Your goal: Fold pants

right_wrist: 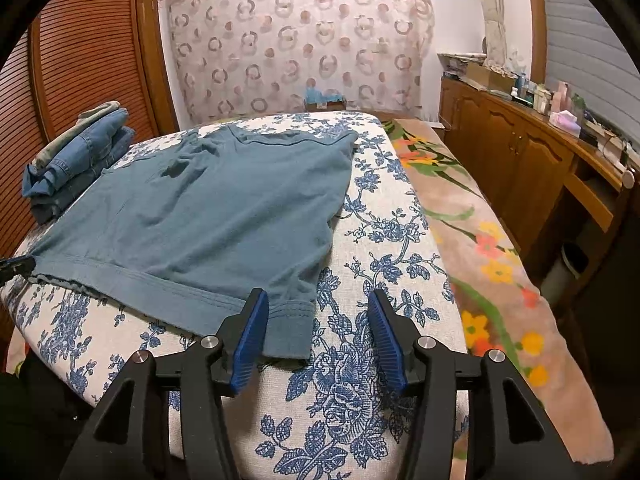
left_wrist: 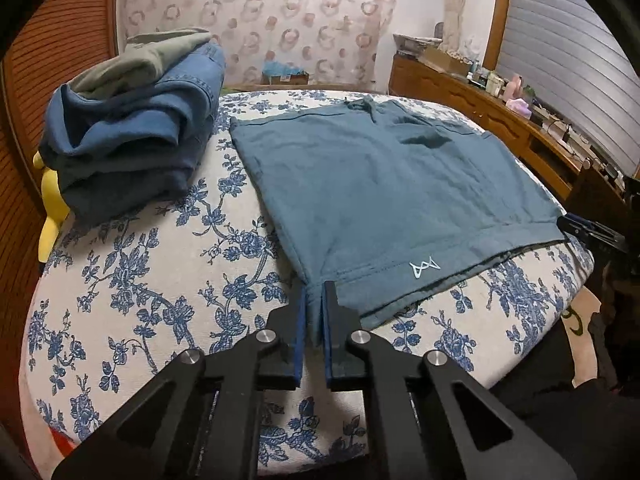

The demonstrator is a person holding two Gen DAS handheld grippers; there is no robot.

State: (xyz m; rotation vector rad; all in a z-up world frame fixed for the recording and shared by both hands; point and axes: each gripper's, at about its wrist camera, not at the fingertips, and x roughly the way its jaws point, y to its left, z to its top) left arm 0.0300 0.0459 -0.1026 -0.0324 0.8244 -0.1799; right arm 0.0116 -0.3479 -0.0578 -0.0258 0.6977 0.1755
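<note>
Under pants (left_wrist: 384,184), hidden lower layer

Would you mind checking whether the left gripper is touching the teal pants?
Touching: the left wrist view shows the left gripper pinching the teal pants hem corner.

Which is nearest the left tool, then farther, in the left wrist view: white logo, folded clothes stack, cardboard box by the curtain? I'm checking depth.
1. White logo, on the teal pants' hem, just right of the left tool.
2. Folded clothes stack, far left on the bed.
3. Cardboard box, beyond the bed.
</note>
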